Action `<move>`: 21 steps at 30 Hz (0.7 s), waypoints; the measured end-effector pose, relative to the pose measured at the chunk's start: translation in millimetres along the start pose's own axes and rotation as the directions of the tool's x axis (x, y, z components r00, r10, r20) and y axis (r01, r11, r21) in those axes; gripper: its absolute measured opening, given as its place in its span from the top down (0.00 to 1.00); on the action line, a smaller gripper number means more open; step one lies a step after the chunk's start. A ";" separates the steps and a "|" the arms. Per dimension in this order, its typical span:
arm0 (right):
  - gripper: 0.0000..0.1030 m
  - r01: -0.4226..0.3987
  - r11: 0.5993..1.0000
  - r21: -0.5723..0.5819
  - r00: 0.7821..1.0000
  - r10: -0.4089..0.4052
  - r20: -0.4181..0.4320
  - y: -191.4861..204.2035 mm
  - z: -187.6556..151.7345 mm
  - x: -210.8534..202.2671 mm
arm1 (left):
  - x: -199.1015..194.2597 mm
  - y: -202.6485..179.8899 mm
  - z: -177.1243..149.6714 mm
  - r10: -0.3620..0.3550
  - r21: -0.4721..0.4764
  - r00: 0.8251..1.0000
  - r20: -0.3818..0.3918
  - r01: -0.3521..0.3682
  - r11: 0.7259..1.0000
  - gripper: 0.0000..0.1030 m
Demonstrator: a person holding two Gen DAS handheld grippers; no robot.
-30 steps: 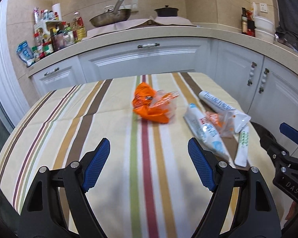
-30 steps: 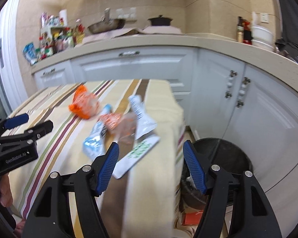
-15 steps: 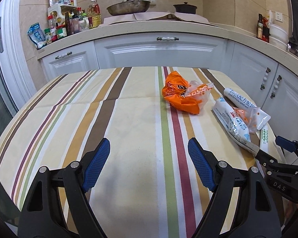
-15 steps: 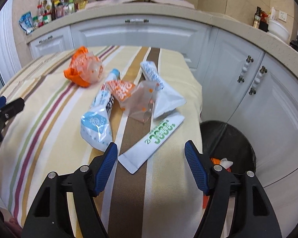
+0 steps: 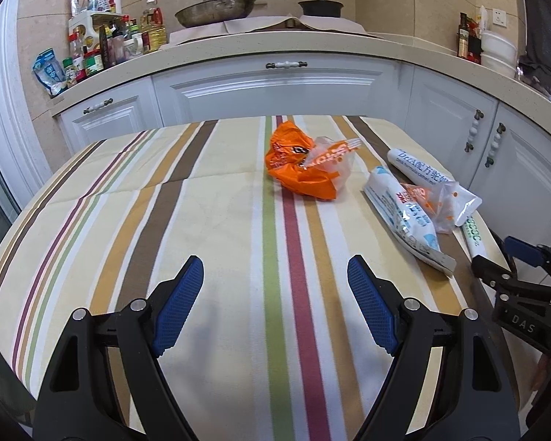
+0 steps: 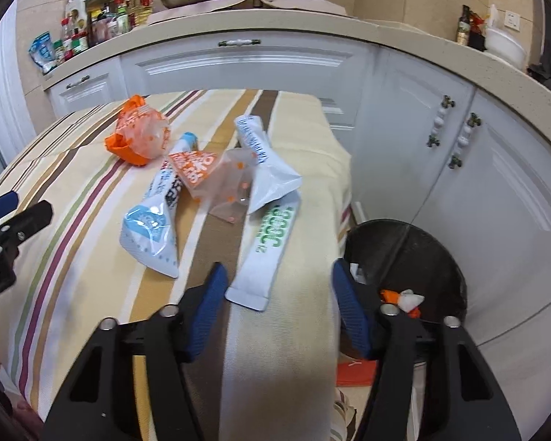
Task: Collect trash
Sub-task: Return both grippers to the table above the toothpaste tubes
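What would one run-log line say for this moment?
right gripper: closing, nothing gripped, nearing green-lettered sachet | left gripper: open, empty | bin: beside table

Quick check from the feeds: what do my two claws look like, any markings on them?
Both match: black plastic frames with silver screws and two blue, ribbed pads. The left claw carries white "DAS"-style lettering seen on the right claw body in its view; the left's body shows partial white lettering in the right view. No cables or sleeves visible.

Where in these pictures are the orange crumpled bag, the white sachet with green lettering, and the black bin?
orange crumpled bag (image 5: 297, 172), left wrist view, its middle.
white sachet with green lettering (image 6: 266, 253), right wrist view, mid-length.
black bin (image 6: 415, 253), right wrist view, inner wall.
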State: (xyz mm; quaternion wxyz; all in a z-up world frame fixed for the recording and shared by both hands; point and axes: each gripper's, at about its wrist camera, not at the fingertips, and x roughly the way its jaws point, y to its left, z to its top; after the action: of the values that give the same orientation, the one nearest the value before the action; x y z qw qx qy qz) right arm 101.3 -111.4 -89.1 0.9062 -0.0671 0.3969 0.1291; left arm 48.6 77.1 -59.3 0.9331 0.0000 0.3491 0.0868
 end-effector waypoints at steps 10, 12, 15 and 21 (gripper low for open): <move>0.77 -0.089 0.996 0.025 0.996 0.089 -0.001 -3.3 -3.0 -0.1 | 0.5 -18.9 3.7 -0.040 0.024 0.999 0.005 0.040 0.999 0.24; 0.77 -0.097 0.995 0.024 0.995 0.097 0.002 -4.6 -5.0 -2.1 | 1.8 -23.6 4.5 -0.058 0.025 0.998 -0.003 0.058 0.998 0.24; 0.80 -0.111 0.993 0.032 0.994 0.110 0.013 -8.0 -7.0 -6.1 | 2.4 -31.3 4.8 -0.071 0.032 0.997 -0.005 0.071 0.997 0.24; 0.81 -0.130 0.991 0.043 0.991 0.129 0.042 -16.3 -8.6 -12.9 | 3.8 -53.8 7.6 -0.105 0.060 0.994 -0.004 0.105 0.993 0.24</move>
State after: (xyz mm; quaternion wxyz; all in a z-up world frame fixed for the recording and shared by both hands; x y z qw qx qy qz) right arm 91.5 -131.2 -85.1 0.9048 -0.0179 0.3855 0.1799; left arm 65.0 25.2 -59.3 0.9359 0.0096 0.3512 0.0270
